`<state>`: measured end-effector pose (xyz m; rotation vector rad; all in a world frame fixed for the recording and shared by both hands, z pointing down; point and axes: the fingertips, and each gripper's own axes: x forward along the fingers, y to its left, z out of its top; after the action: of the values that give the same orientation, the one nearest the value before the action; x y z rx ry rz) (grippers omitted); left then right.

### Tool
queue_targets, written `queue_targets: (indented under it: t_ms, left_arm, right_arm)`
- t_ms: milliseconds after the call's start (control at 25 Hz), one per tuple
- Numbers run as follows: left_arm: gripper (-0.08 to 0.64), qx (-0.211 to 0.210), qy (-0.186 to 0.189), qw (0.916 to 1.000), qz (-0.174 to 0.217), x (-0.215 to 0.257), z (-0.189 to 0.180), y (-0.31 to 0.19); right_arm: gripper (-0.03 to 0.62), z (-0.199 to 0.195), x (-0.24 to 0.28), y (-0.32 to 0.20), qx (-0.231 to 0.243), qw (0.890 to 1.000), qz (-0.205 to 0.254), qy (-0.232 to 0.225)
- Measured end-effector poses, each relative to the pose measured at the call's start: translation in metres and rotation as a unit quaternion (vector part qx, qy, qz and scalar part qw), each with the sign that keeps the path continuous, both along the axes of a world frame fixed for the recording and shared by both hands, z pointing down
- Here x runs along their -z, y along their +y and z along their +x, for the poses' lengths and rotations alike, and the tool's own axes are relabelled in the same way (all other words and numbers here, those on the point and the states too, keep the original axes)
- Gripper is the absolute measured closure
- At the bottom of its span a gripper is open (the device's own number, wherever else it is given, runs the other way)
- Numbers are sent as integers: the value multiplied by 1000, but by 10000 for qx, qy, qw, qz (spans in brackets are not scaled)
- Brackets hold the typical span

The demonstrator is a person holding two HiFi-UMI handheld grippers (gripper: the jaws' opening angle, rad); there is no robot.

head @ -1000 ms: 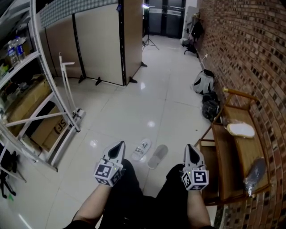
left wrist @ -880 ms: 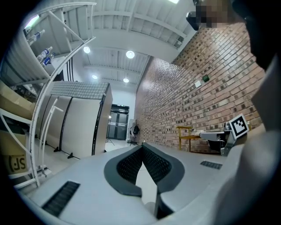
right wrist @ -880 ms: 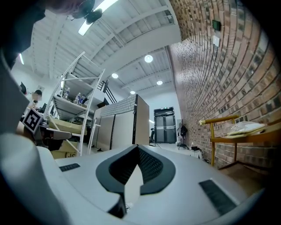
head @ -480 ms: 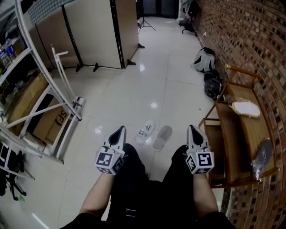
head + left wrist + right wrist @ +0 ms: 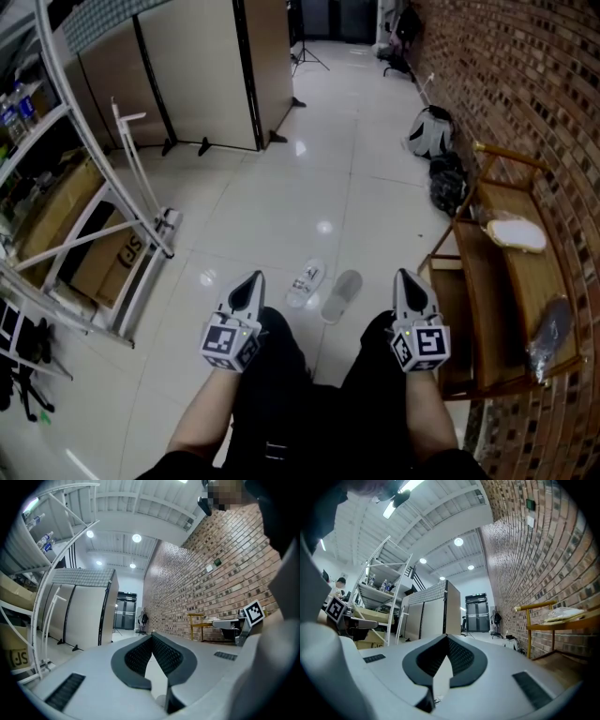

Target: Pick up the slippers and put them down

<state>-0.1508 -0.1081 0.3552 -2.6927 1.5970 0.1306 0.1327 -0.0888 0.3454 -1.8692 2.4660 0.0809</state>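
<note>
Head view: the pair lies on the glossy white tiled floor (image 5: 281,202), in the gap between my two grippers and a little ahead of them, at about 12 o'clock from my knees. The white flat slipper with dark print on its strap (image 5: 305,281) is at roughly 2 o'clock from my left gripper (image 5: 254,277) and is the nearer one for that hand. The plain grey flat slipper (image 5: 341,294) lies just beside it, at about 9 o'clock from my right gripper (image 5: 404,276), so that hand has the shorter reach to it. Both long axes run the same way, toward 1 o'clock, with the two side by side and, I think, not quite touching.

Left gripper view: my jaws are pressed together with nothing between them. They look level down the room along the brick wall (image 5: 220,588), and neither slipper can be made out here.

Right gripper view: these jaws also meet at the tips and carry nothing. They too point level, over the floor rather than at it. I judge that both hands must tip down and inward before any grasp.
</note>
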Motion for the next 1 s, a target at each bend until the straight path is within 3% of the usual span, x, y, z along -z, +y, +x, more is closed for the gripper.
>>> queue_targets:
  t_ms: [360,640,1000]
  left_arm:
    - [557,20,-3,10000,-95,-7,-2,6]
    - [557,10,-80,9999,151,2,-2,-4]
    - [557,-105,-43,9999,-110,-6,13,1]
  right_arm:
    - [584,-1,-7,9,40,9999,-64,123]
    - [584,1,6,-3,43,10000,51,61]
    - [584,3,-1,-5,-29,9998,-146,125]
